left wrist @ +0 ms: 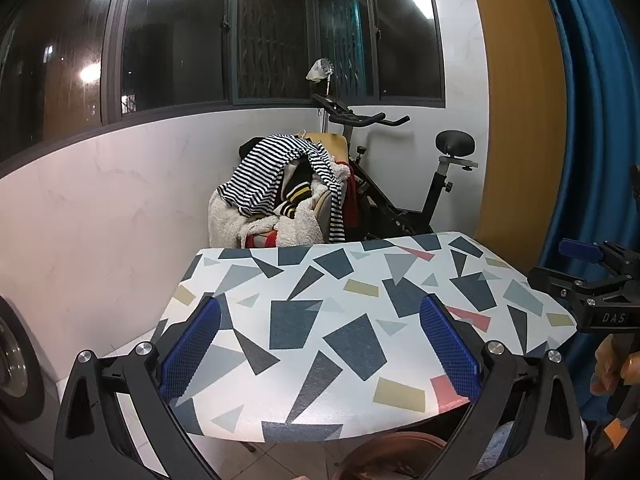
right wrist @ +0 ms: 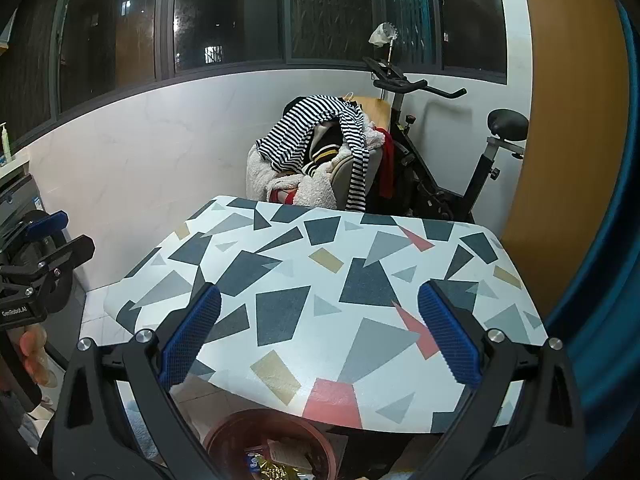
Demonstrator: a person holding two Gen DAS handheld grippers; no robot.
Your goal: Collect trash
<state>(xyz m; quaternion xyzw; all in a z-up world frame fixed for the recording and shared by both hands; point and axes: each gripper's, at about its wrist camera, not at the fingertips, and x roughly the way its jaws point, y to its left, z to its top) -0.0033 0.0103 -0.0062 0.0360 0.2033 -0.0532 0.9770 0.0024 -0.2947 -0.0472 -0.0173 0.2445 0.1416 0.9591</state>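
A small table (left wrist: 320,280) (right wrist: 320,264) with a geometric-patterned top stands in front of both grippers, and I see nothing lying on it. My left gripper (left wrist: 320,308) is open above its near edge, blue pads wide apart. My right gripper (right wrist: 320,300) is open too, empty, over the same near edge. Below the table's front edge sits a reddish-brown round bin (right wrist: 272,444) (left wrist: 396,456) holding wrappers and paper scraps (right wrist: 276,464). In the left wrist view the right gripper's body (left wrist: 596,292) shows at the right edge; in the right wrist view the left gripper's body (right wrist: 36,264) shows at the left.
Behind the table a chair piled with clothes, topped by a striped shirt (left wrist: 280,184) (right wrist: 320,136), stands against the white wall. An exercise bike (left wrist: 400,184) (right wrist: 440,160) is to its right. A blue curtain (left wrist: 592,120) hangs at the right. A hand (left wrist: 612,364) holds the right gripper.
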